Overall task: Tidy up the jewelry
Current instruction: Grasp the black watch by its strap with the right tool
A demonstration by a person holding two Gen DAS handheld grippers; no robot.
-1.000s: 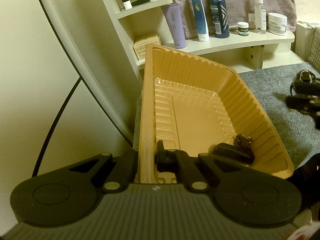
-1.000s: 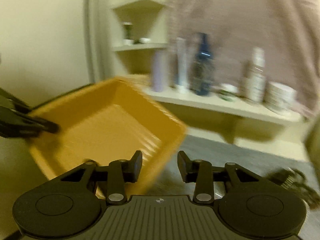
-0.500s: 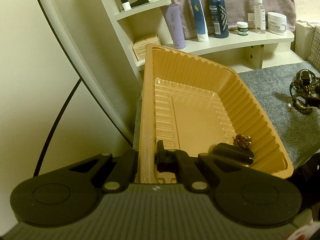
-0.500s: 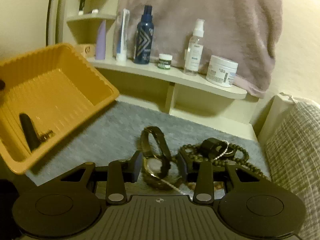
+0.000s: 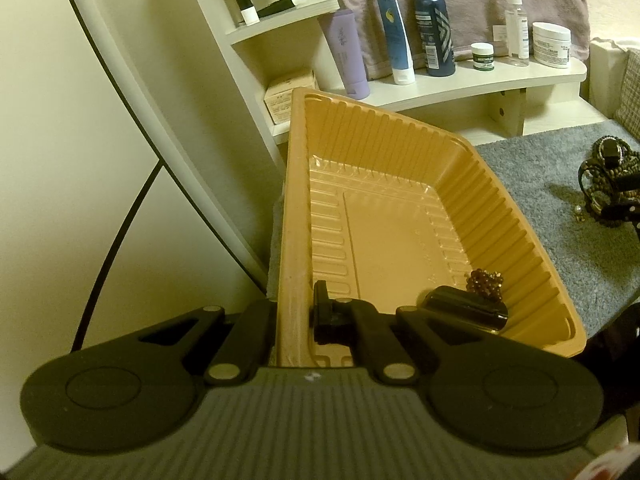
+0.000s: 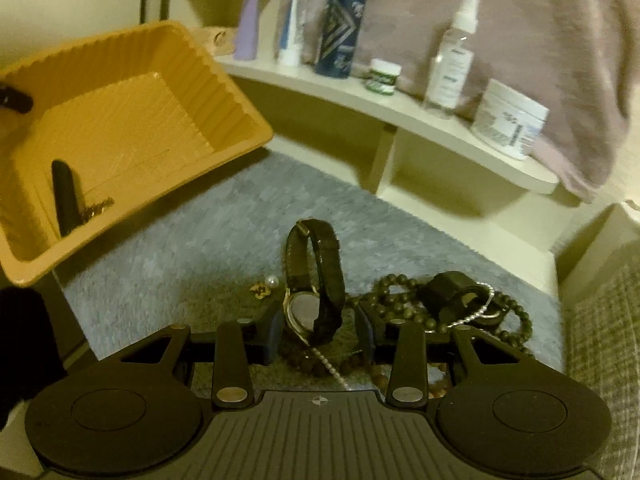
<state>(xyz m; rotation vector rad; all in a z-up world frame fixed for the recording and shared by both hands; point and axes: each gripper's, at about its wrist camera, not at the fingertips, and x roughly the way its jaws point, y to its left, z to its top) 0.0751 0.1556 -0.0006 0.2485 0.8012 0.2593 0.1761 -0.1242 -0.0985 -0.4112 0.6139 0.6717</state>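
- My left hand-held gripper point(image 5: 294, 316) stays clamped on the tan tray's point(image 5: 400, 128) near wall; inside lie one black tube point(image 5: 466, 314) and one beaded piece point(image 5: 485, 282).
- My right hand-held gripper point(image 6: 318, 330) has swung from the tray to the pile; its jaws stand apart around one watch point(image 6: 314, 280) on the grey mat point(image 6: 168, 248), so that goes next.
- Beside it: one bead string point(image 6: 404, 304), one pearl point(image 6: 273, 280).

Right claw point(image 6: 318, 334), previously beside the tray point(image 6: 224, 92), now straddles the watch point(image 6: 314, 280), jaws apart.
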